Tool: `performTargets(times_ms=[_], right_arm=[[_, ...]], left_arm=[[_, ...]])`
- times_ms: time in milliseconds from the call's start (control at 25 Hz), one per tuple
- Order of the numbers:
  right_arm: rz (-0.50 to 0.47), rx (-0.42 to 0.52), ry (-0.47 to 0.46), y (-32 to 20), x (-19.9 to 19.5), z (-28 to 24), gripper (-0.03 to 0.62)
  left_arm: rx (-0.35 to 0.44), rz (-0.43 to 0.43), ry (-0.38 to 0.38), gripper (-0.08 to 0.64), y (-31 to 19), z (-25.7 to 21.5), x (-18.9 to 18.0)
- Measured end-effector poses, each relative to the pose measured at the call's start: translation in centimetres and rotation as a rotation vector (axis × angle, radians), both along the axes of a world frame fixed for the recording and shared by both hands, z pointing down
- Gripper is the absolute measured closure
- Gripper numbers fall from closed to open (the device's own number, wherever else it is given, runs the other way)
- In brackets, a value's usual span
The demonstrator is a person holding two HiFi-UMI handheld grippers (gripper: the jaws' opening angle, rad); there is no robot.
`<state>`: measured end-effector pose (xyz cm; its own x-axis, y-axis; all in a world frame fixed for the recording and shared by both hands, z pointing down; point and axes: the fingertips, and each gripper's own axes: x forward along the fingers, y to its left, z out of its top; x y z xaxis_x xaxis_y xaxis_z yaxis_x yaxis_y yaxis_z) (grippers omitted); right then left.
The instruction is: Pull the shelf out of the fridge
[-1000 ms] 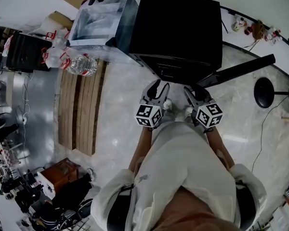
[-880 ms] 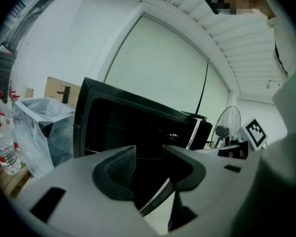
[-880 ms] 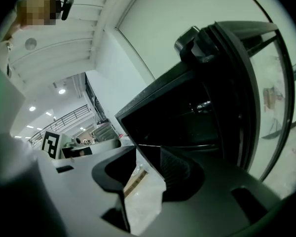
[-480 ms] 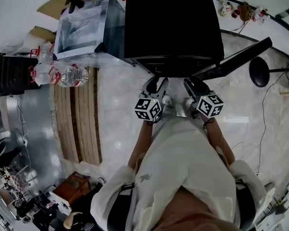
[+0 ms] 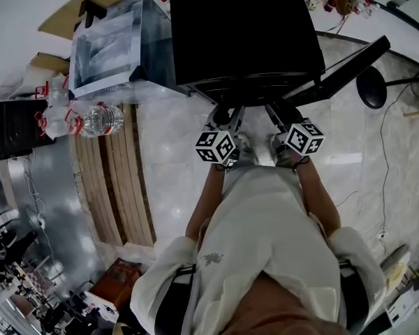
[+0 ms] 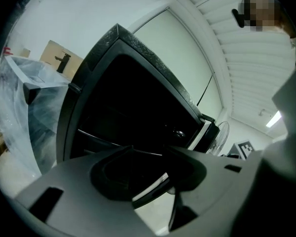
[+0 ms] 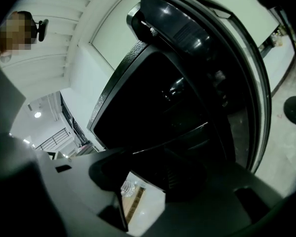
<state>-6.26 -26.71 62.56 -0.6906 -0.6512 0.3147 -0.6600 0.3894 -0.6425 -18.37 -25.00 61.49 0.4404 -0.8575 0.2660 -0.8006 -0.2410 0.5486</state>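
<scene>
Both hand-held grippers now reach right up to the front of the fridge [image 5: 244, 33], where a second ago they hung clear of its opening. Neither grasps anything. The left hand-held gripper [image 5: 227, 115] has its jaws only a slit apart, with floor showing through the gap. The right hand-held gripper [image 5: 280, 112] is opening its jaws, and only floor shows between them. The shelf [image 6: 119, 143] sits inside the fridge, its thin front edge a pale line across the dark interior just beyond both sets of jaw tips. The door [image 5: 349, 63] stands swung out at the fridge's right side.

Trouble most likely starts with the left jaws. As narrow as they are, they would probably butt against the shelf's edge rather than straddle it, and nudge it deeper into the fridge. If only the right side bites, a pull could skew the shelf and wedge it against the fridge's inner walls. A shallow bite on so thin an edge may also slip off mid-pull.
</scene>
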Motion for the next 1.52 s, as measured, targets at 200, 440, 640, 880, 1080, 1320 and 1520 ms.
performTargets(times_ms=[200, 440, 640, 880, 1080, 1320, 1520], right_arm=[[0.08, -0.025, -0.091, -1.3, 0.4, 0.9, 0.357], [0.09, -0.046, -0.115, -2.3, 0.0, 2.3, 0.311], [0.12, -0.065, -0.174, -3.4, -0.6, 2.6, 0.251], [0.186, -0.069, -0.222, -5.3, -0.7, 3.3, 0.238], [0.198, -0.07, -0.215, -5.9, -0.8, 3.9, 0.238], [0.207, -0.052, -0.168, -6.5, -0.8, 5.0, 0.266], [0.234, -0.034, -0.158, -7.5, -1.0, 5.1, 0.288]], left_arm=[[-0.016, -0.01, 0.044, 0.357, -1.2, 0.9, 0.3], [-0.054, -0.05, 0.111, 0.314, -2.1, 2.4, 0.2], [-0.054, -0.077, 0.156, 0.28, -3.3, 2.5, -0.4], [-0.04, -0.113, 0.184, 0.273, -3.8, 2.7, -0.8], [-0.076, -0.135, 0.199, 0.259, -4.1, 4.0, -1.2], [-0.044, -0.152, 0.216, 0.259, -6.2, 4.3, -1.4], [-0.014, -0.15, 0.195, 0.261, -7.9, 4.4, -1.4]])
